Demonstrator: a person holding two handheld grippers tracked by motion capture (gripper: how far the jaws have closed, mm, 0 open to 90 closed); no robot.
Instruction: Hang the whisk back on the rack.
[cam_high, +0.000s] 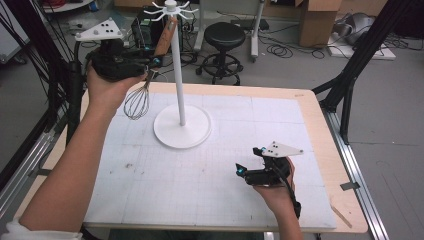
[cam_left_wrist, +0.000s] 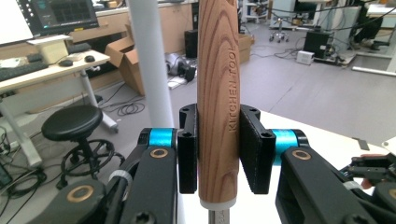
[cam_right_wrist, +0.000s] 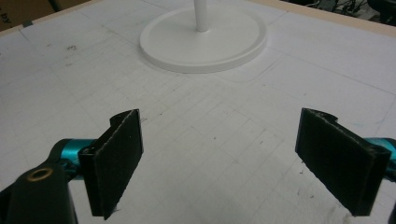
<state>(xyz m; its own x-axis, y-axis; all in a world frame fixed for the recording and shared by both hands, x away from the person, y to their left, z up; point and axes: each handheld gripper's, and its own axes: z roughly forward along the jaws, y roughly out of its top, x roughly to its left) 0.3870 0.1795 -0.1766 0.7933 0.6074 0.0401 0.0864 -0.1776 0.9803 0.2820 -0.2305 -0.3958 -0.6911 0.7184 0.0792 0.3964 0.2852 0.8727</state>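
Wooden handle of the whisk (cam_left_wrist: 218, 93) clamped between the two black jaws of the left gripper (cam_left_wrist: 218, 151), handle upright, wire balloon hanging below. In the high view, whisk (cam_high: 138, 101) held in the air over the far left part of the table (cam_high: 320, 125), just beside the white pole of the stand (cam_high: 181, 85), handle top close under the hooks at the top. Round base of the stand near the far middle of the white mat.

Probably light, with stiff handle and springy thin wires; wires easy to bend, so better not squeezed. Smooth varnished wood, maybe a little slippery, therefore firm hold on the middle of the handle, as now. Loop or hole at the handle end for hanging: cannot tell.

Right gripper (cam_high: 256, 167) low over the near right part of the mat, jaws wide apart, nothing between them.
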